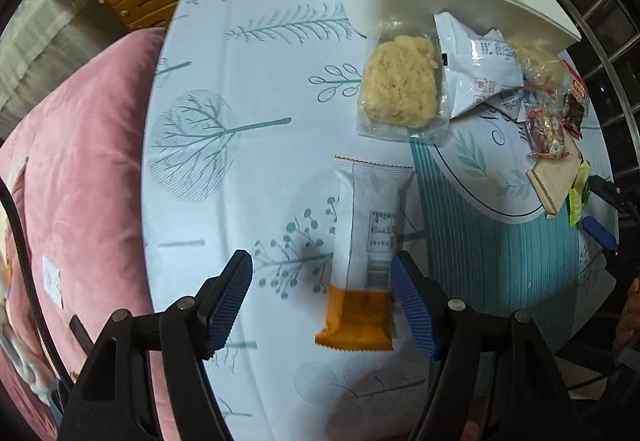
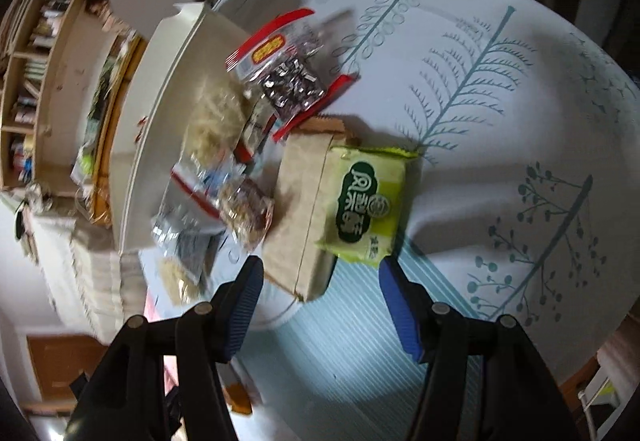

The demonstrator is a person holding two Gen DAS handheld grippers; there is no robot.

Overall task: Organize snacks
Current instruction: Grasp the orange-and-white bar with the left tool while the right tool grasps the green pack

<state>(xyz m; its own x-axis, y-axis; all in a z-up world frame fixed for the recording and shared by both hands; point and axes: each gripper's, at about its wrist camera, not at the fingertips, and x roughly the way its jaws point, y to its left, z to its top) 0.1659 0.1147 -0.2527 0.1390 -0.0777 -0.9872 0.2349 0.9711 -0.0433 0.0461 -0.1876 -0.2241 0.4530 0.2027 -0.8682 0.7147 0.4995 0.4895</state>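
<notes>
Snacks lie on the bench, and the white-and-orange packet [image 1: 366, 261] sits between the open fingers of the left hand-held gripper [image 1: 322, 303], its long axis along them, while the right hand-held gripper [image 2: 320, 307], also open, faces the green packet [image 2: 366, 201].
</notes>
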